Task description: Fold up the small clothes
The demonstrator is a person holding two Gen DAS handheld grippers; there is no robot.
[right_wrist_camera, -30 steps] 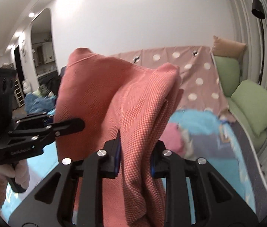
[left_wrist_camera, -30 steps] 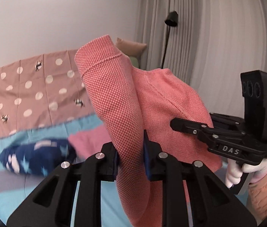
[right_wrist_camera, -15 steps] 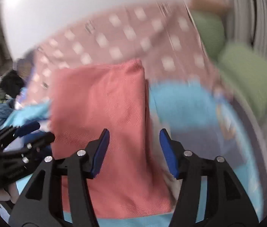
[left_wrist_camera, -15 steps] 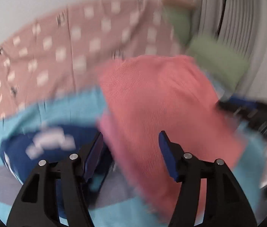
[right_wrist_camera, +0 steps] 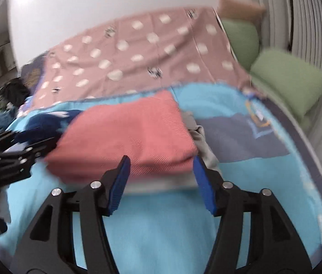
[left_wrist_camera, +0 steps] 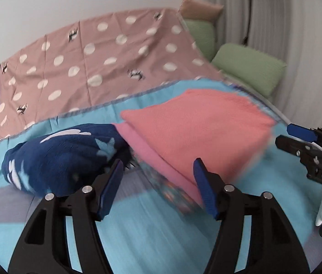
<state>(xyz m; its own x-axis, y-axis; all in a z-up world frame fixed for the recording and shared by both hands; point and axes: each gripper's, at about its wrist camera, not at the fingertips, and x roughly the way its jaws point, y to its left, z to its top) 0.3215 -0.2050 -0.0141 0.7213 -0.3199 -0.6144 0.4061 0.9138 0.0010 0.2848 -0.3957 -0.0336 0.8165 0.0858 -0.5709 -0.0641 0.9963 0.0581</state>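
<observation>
Both of our grippers have their fingers spread wide with nothing between them, and the folded coral garment (right_wrist_camera: pixel 129 134) lies on the bed just ahead of the right gripper (right_wrist_camera: pixel 162 183), resting on top of a small stack. From the left gripper (left_wrist_camera: pixel 158 187) the same coral piece sits ahead and to the right of the fingers, over a pink garment (left_wrist_camera: pixel 161 162) whose edge pokes out underneath.

We judge that the stack is the weak point. The coral fold sits a little askew on the layers below (a grey garment (right_wrist_camera: pixel 203 141) spills out just ahead of the right-hand finger of the right gripper), so any nudge from a fingertip as we move could slide the top piece off or open its fold. Knit fabric like this tends to spring back, and an unpressed crease may loosen by itself.

Left of the left gripper's fingers, close to the left fingertip, sits the navy star-print garment (left_wrist_camera: pixel 62 157), bunched and apparently unfolded. If we reach for it carelessly, the finger could catch the pink edge beside it and drag the pile along.

Beyond all this lie the blue bedsheet (right_wrist_camera: pixel 161 233), the dotted brown blanket (left_wrist_camera: pixel 101 64) and green cushions (right_wrist_camera: pixel 291 80); the soft, loose sheet could wrinkle under a sliding garment and spoil a fold.
</observation>
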